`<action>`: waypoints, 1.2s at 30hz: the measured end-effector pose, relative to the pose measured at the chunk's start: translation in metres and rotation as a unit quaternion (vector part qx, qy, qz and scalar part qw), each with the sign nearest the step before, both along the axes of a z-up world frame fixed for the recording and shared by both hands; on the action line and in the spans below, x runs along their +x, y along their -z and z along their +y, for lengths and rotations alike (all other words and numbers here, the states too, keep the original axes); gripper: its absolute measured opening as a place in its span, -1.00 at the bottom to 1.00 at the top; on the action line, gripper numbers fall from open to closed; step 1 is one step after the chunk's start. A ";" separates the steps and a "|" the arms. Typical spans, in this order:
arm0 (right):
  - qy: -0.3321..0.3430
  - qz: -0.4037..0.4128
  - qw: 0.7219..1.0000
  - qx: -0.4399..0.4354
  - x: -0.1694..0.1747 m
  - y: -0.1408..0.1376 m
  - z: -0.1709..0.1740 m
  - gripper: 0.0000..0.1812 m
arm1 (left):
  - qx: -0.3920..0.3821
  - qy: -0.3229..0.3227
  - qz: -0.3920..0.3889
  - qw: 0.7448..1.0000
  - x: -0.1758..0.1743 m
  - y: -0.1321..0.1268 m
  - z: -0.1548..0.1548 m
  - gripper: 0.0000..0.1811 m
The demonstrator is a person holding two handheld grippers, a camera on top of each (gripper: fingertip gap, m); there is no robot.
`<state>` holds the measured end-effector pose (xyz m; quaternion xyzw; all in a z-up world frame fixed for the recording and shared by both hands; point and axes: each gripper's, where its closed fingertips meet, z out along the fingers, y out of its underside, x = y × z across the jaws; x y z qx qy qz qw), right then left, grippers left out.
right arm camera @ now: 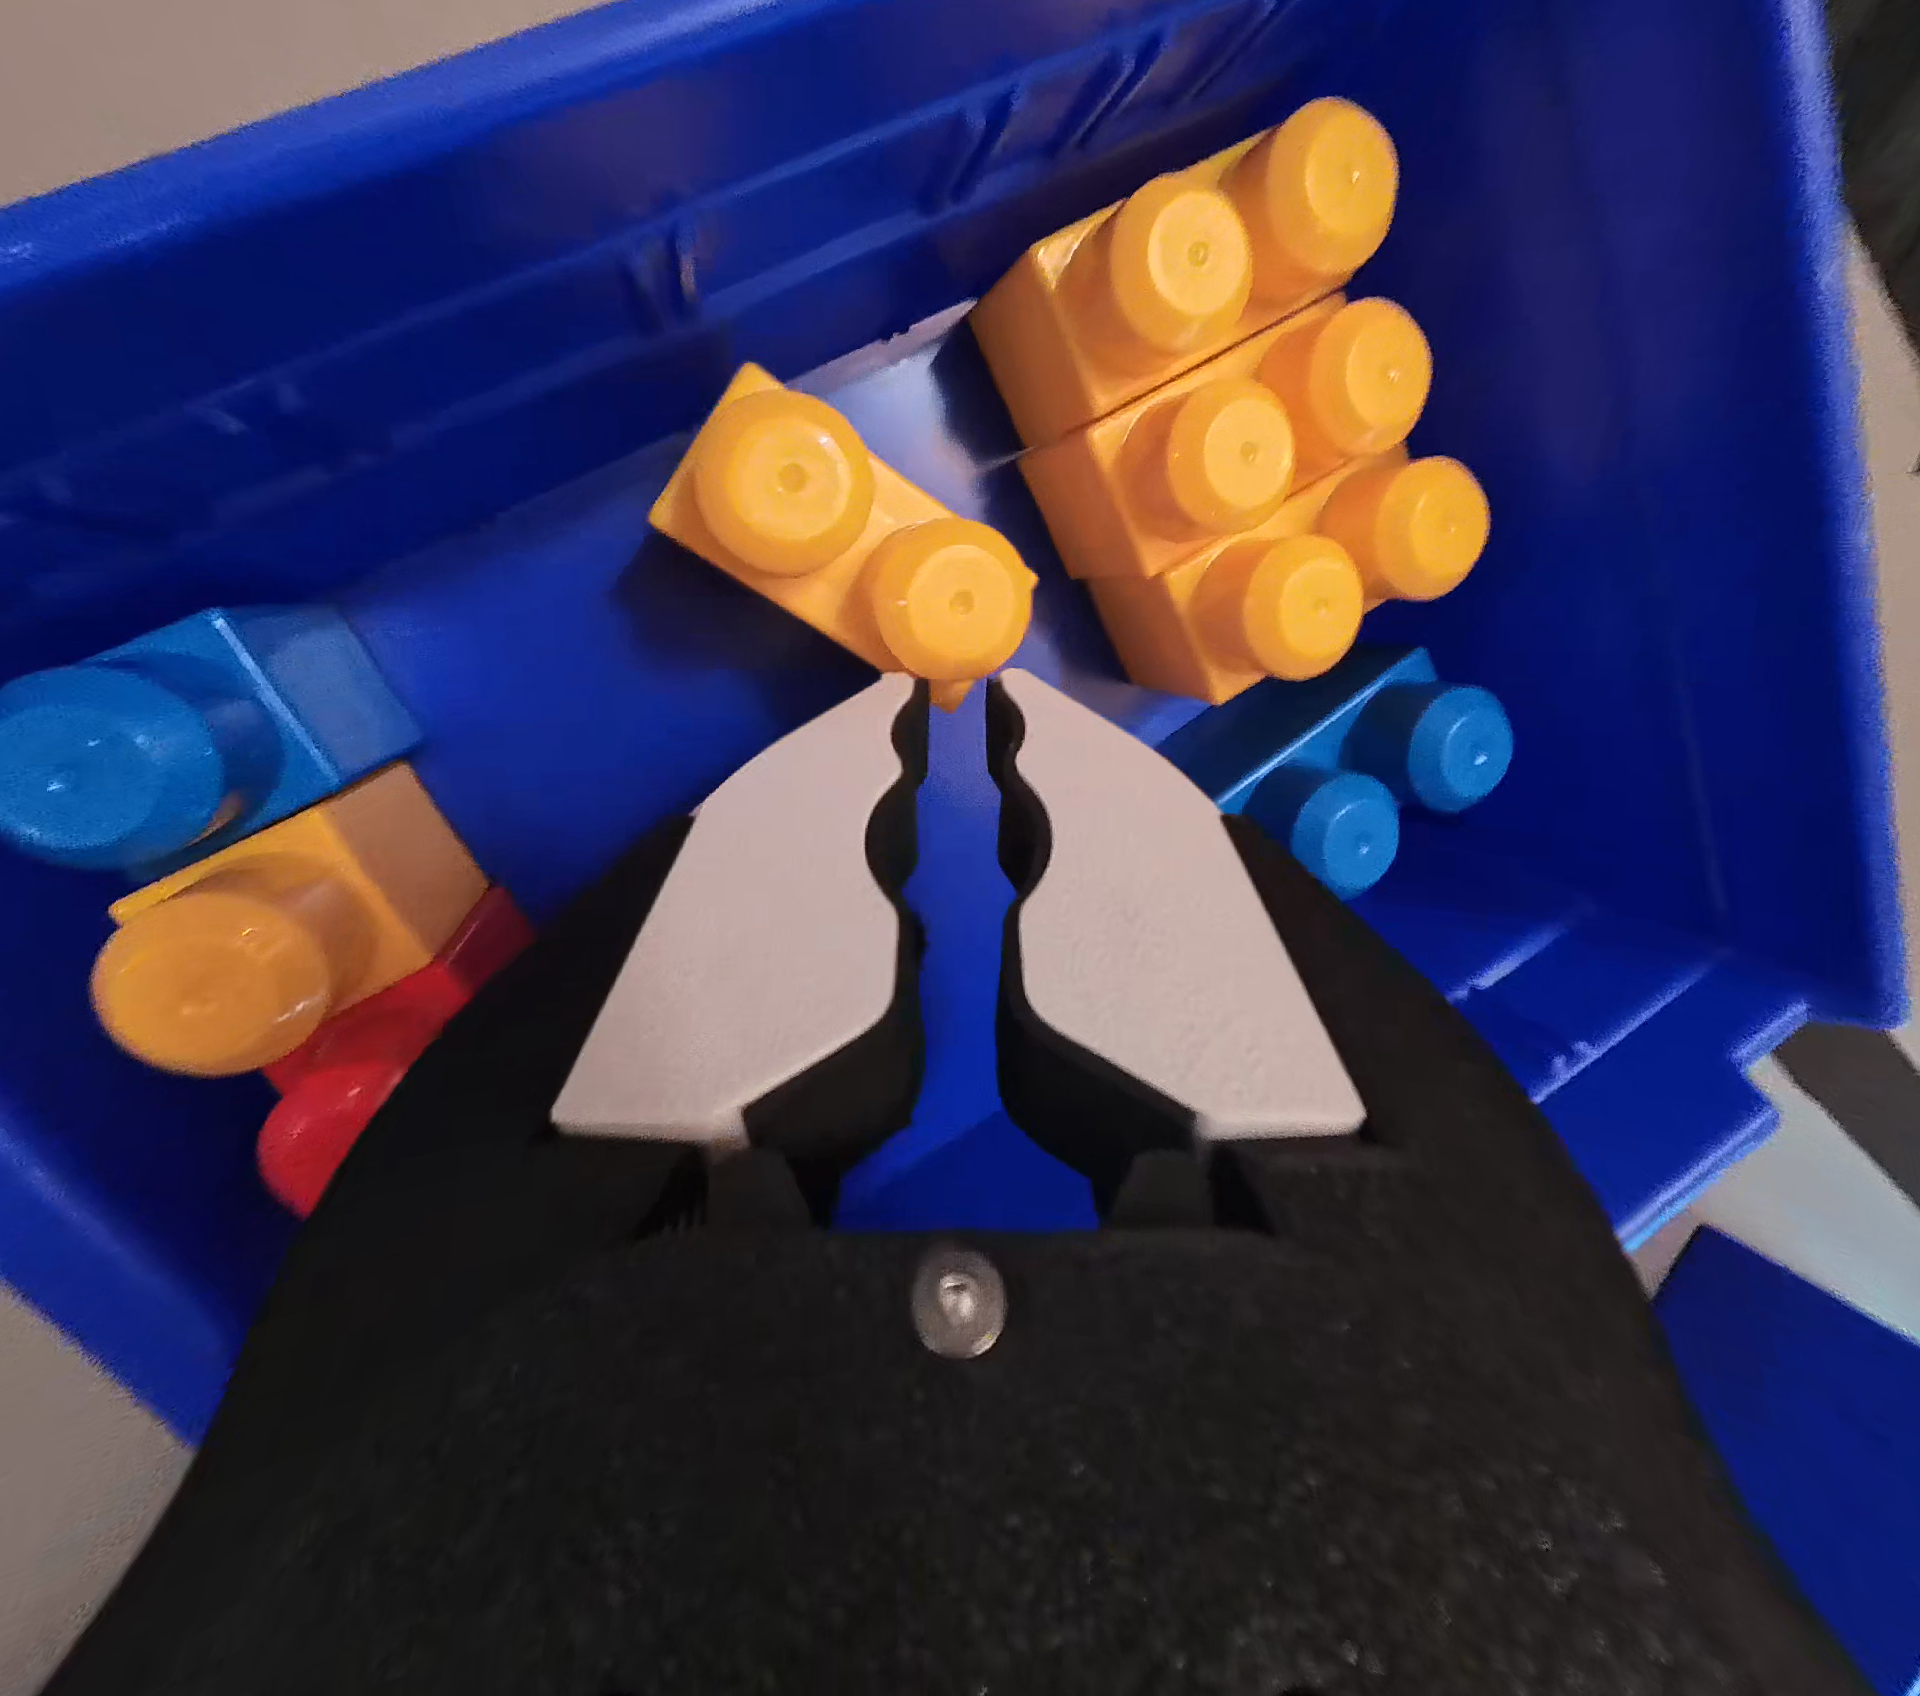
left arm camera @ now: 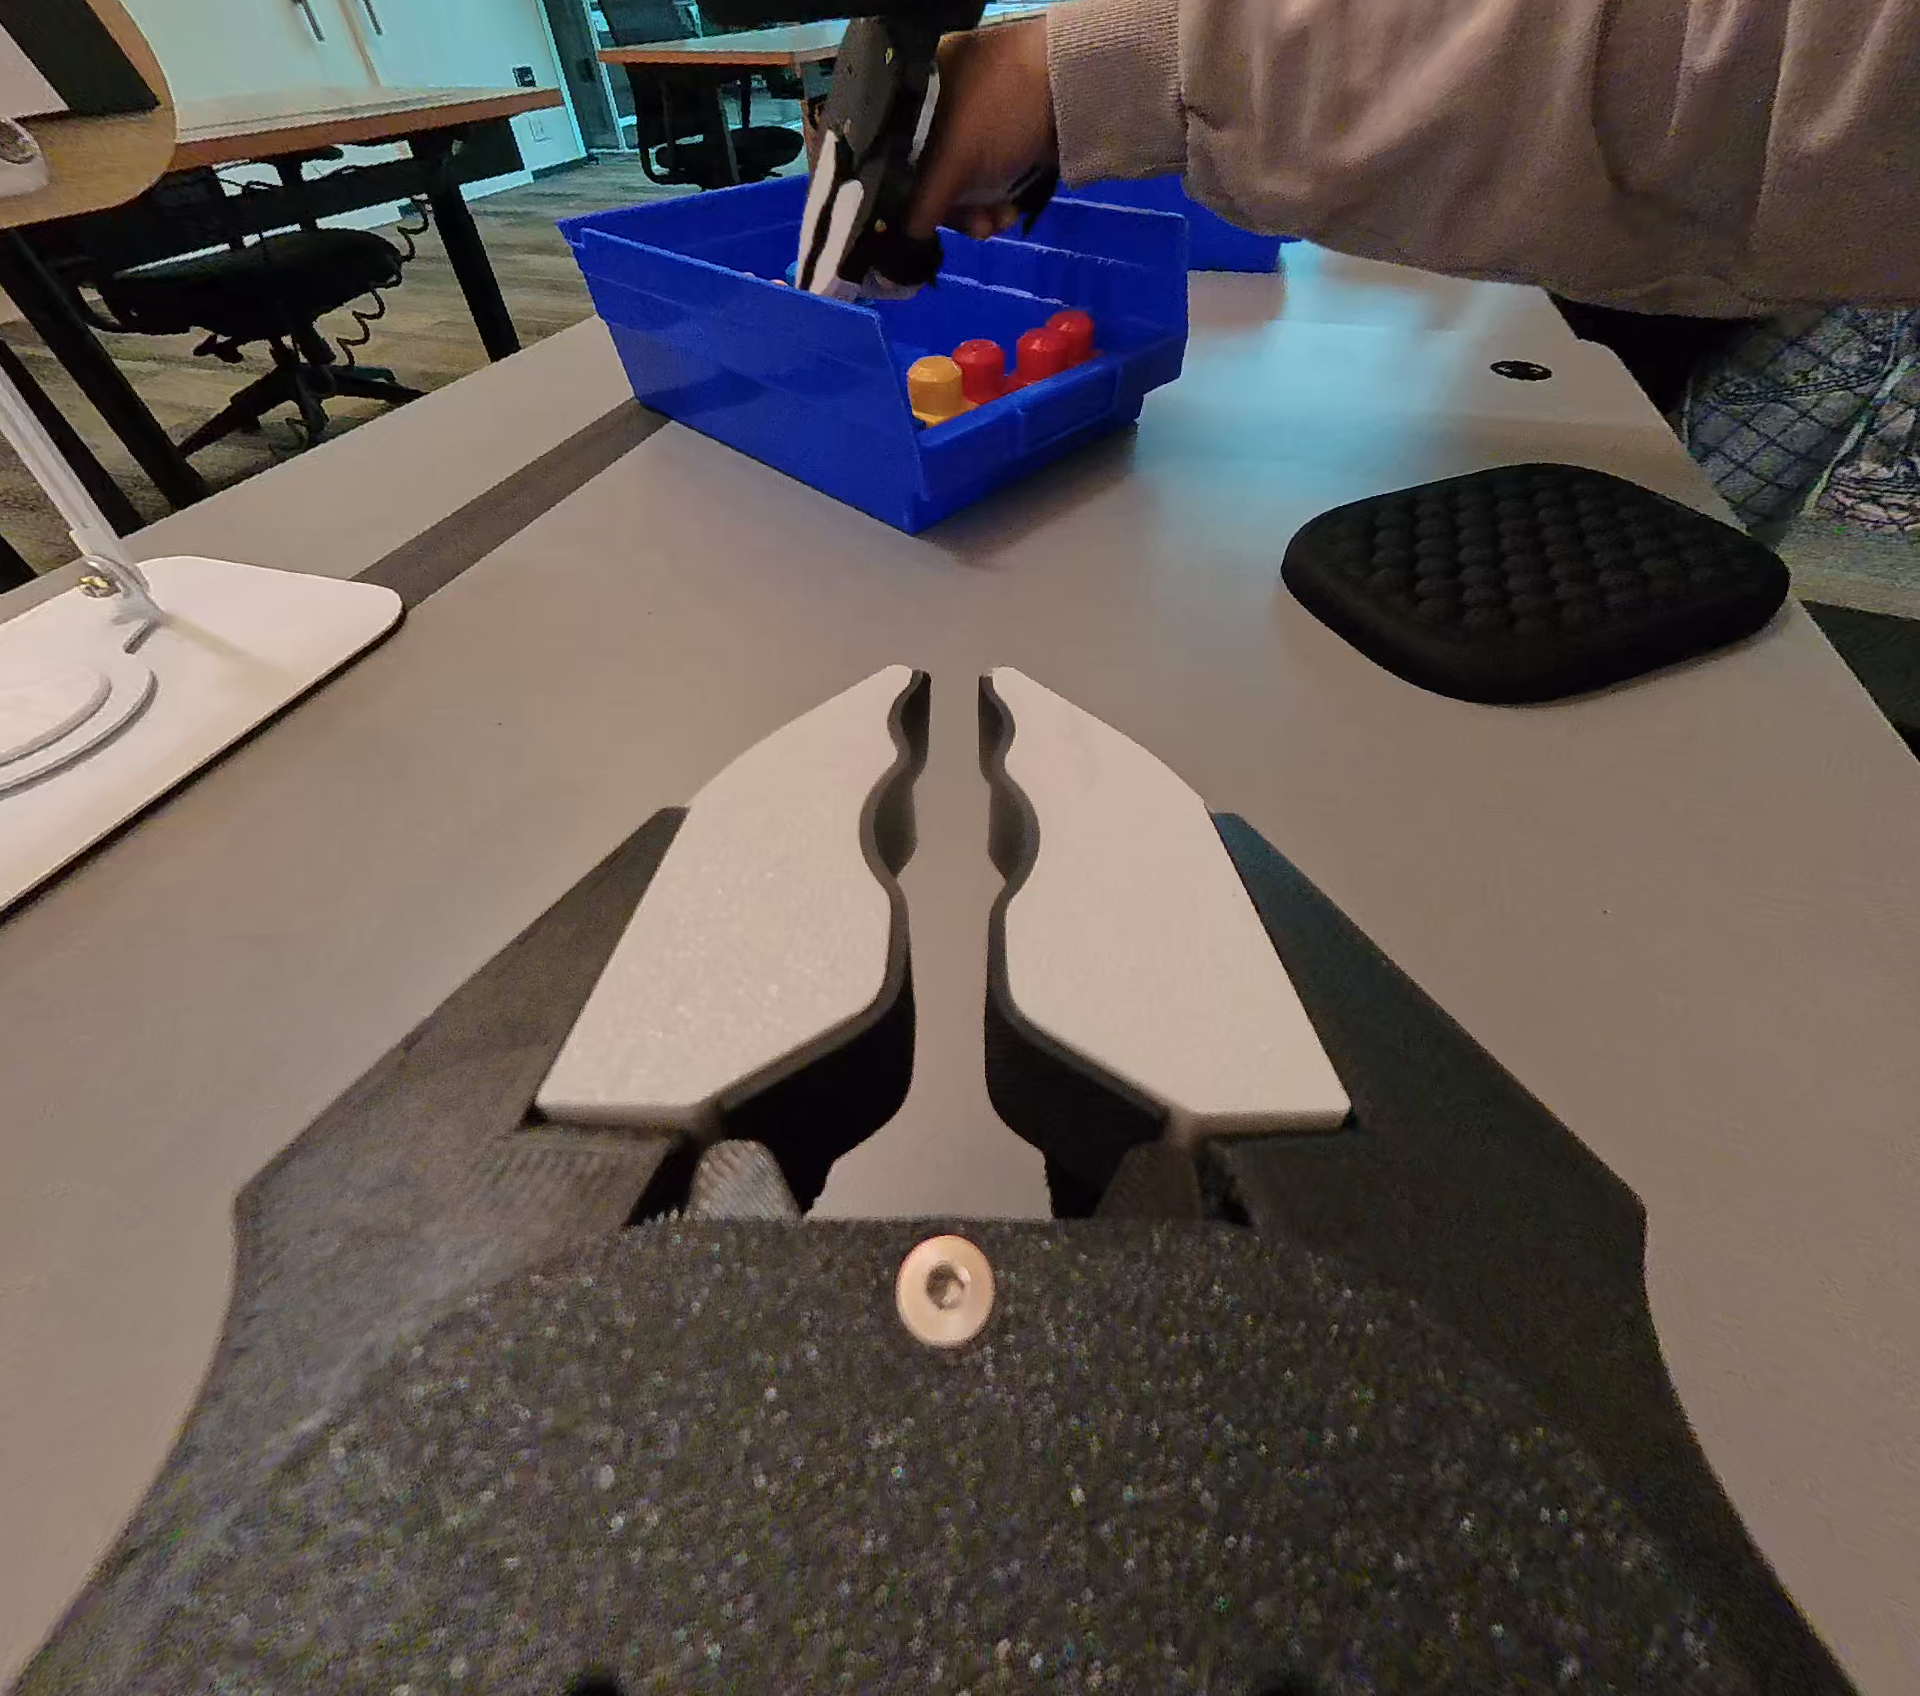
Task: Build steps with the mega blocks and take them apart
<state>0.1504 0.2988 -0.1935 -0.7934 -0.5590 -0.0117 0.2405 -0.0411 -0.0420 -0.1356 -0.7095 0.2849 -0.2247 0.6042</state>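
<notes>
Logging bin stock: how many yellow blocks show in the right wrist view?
5. One pinched at its corner by the right claw, three side by side toward the bin's right wall, one at left. More may be hidden.

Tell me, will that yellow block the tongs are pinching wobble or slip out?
It might. The right tongs seem to pinch only a corner of the yellow block, so it could swivel or drop. Its shiny plastic looks slippery. It looks stiff and probably light, so it shouldn't bend.
</notes>
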 end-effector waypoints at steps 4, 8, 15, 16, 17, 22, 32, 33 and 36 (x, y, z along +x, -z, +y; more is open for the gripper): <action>-0.027 0.019 0.998 0.055 -0.010 -0.006 0.019 -0.95 | -0.004 0.002 0.001 1.000 0.001 0.002 0.000 -0.91; -0.025 0.037 0.996 0.075 -0.016 -0.006 0.032 -0.94 | -0.007 0.002 0.002 1.000 0.001 0.003 0.001 -0.91; 0.003 0.106 0.987 0.121 -0.016 -0.024 0.041 -0.92 | -0.003 0.000 -0.003 1.000 -0.001 0.000 0.000 -0.92; 0.009 0.136 0.983 0.126 -0.018 -0.036 0.038 -0.92 | -0.003 0.000 -0.003 1.000 0.000 0.000 0.000 -0.92; 0.014 0.170 0.977 0.131 -0.022 -0.049 0.033 -0.92 | -0.001 0.000 -0.003 1.000 -0.001 -0.001 0.000 -0.92; -0.008 0.367 0.921 0.131 -0.060 -0.130 -0.025 -0.94 | 0.015 -0.029 -0.012 0.999 -0.011 -0.009 0.004 -0.94; -0.010 0.589 0.802 0.103 -0.135 -0.137 -0.145 -1.00 | 0.062 -0.215 -0.026 0.974 -0.090 -0.040 0.015 -1.00; -0.017 0.582 0.806 0.110 -0.141 -0.129 -0.152 -1.00 | 0.065 -0.246 -0.029 0.967 -0.106 -0.045 0.014 -1.00; -0.058 0.548 0.826 0.121 -0.158 -0.109 -0.170 -1.00 | 0.057 -0.355 -0.038 0.932 -0.167 -0.058 0.003 -1.00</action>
